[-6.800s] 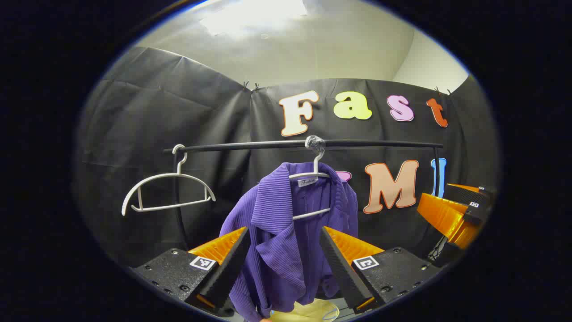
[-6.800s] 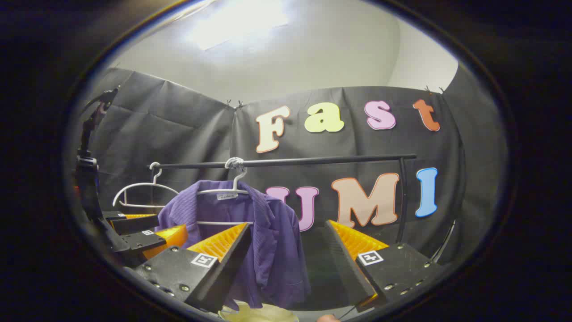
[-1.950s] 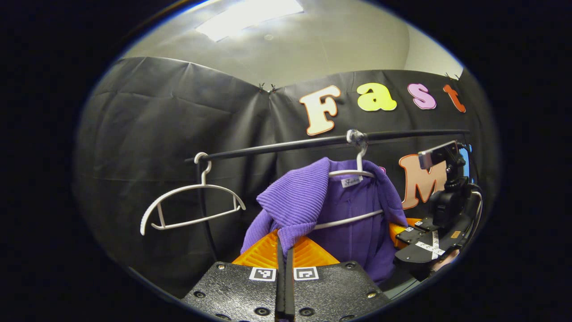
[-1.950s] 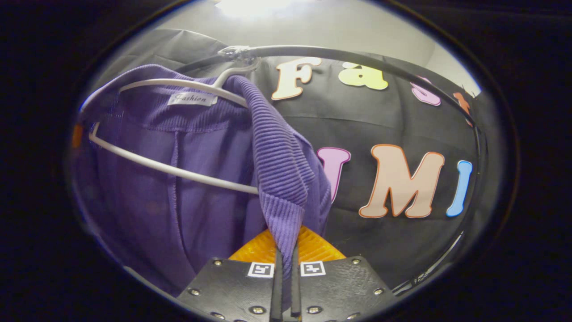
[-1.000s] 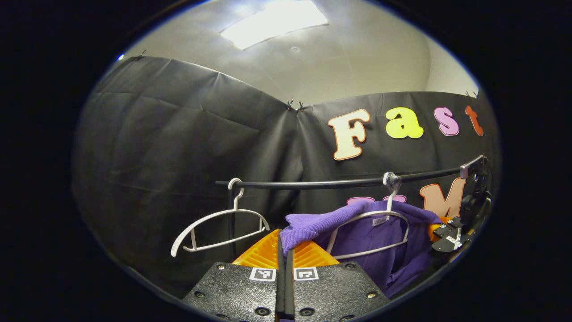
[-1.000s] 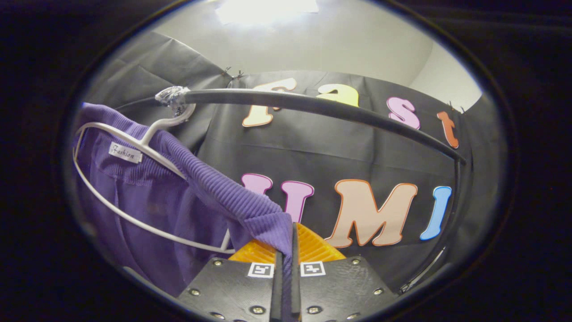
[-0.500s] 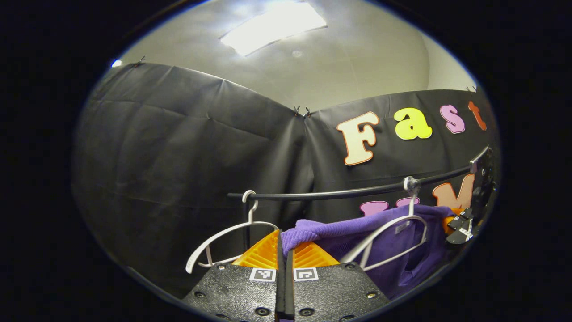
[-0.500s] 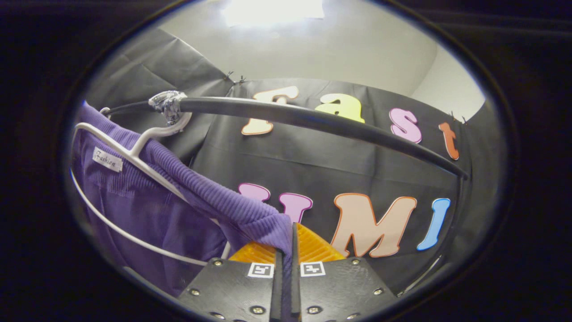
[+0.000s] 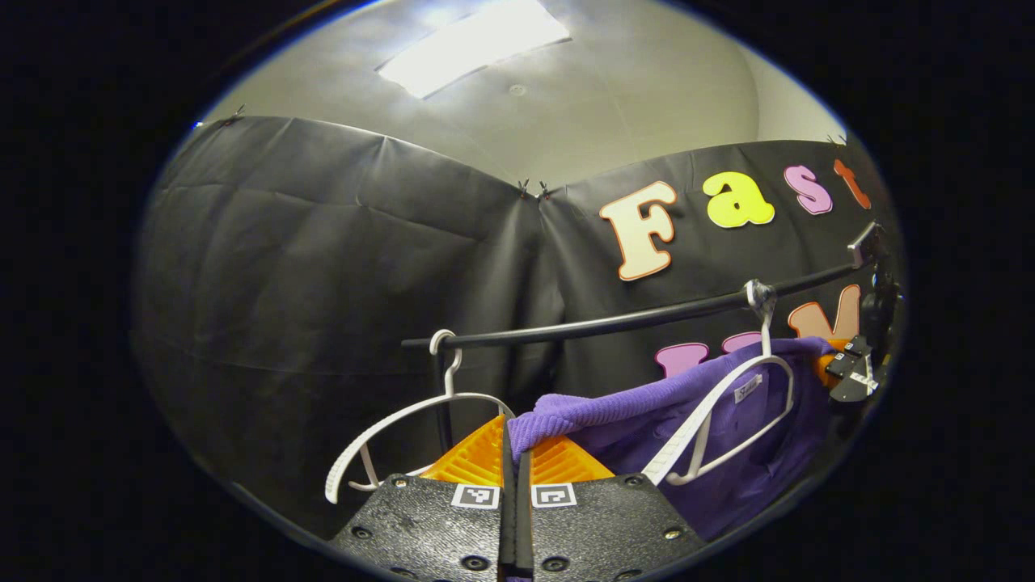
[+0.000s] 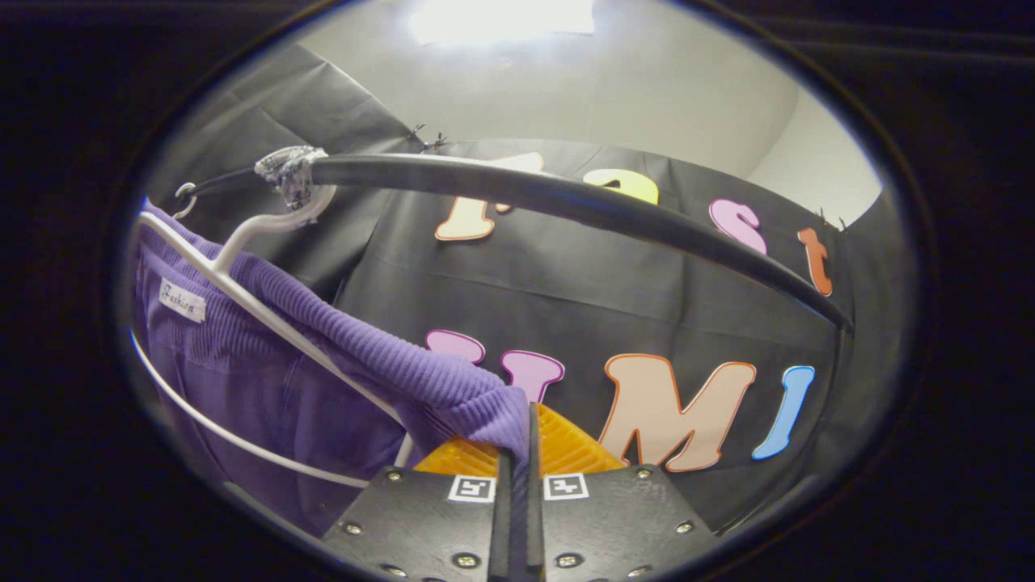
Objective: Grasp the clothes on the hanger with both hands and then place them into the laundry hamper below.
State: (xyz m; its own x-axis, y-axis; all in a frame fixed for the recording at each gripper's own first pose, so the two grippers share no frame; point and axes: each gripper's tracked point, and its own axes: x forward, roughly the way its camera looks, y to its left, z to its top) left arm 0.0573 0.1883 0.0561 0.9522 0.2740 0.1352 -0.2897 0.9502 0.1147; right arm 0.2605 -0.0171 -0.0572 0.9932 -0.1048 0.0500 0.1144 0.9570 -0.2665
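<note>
The purple garment (image 9: 728, 436) is stretching between both tools, draped over its white hanger (image 9: 728, 420) on the rail (image 9: 614, 325). The left hand-held gripper (image 9: 514, 440) is pinching one shoulder; the right hand-held gripper (image 10: 517, 432) is pinching the other, both angling upward.

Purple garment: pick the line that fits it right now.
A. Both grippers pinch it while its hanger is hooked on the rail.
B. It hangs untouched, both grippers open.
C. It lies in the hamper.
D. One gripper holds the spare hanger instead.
A: the left gripper and the right gripper are each shut on a fold of the purple garment, and its white hanger is hooked over the black rail.
</note>
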